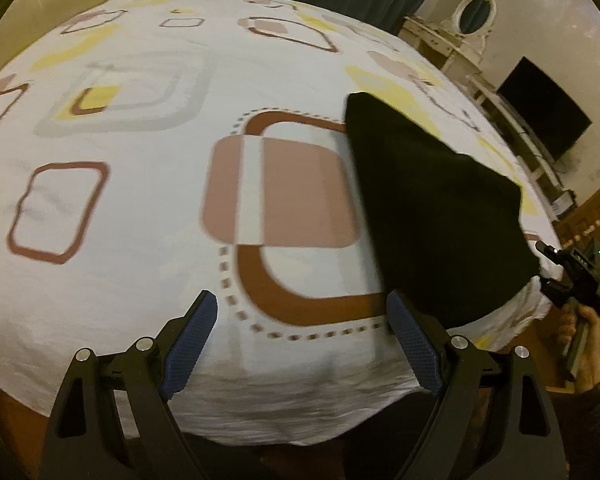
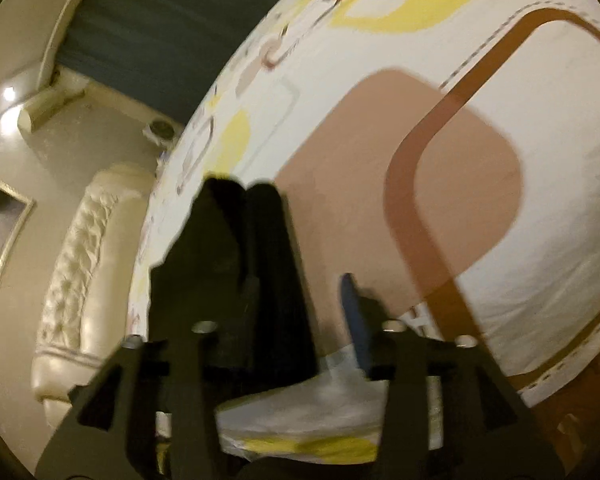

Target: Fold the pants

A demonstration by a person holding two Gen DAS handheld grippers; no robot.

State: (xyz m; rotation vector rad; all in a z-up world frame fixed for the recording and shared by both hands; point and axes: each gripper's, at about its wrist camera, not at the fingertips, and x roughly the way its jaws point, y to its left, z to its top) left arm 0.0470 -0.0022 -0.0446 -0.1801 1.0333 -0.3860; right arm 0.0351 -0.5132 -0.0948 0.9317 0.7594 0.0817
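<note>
The black pants (image 1: 432, 216) lie as a compact dark bundle on the patterned bedsheet (image 1: 148, 200), toward the right side near the edge, so I judge the fold is mostly done and the cloth was laid there to rest flat. The left gripper (image 1: 300, 340) hovers over bare sheet with its jaws wide apart and nothing between them, pointing steeply downward. The right gripper (image 2: 296, 292), held in a hand (image 1: 584, 332) at the right edge, has its jaws partly apart; dark cloth lies beside its left finger, but the blur hides whether it is touching.
</note>
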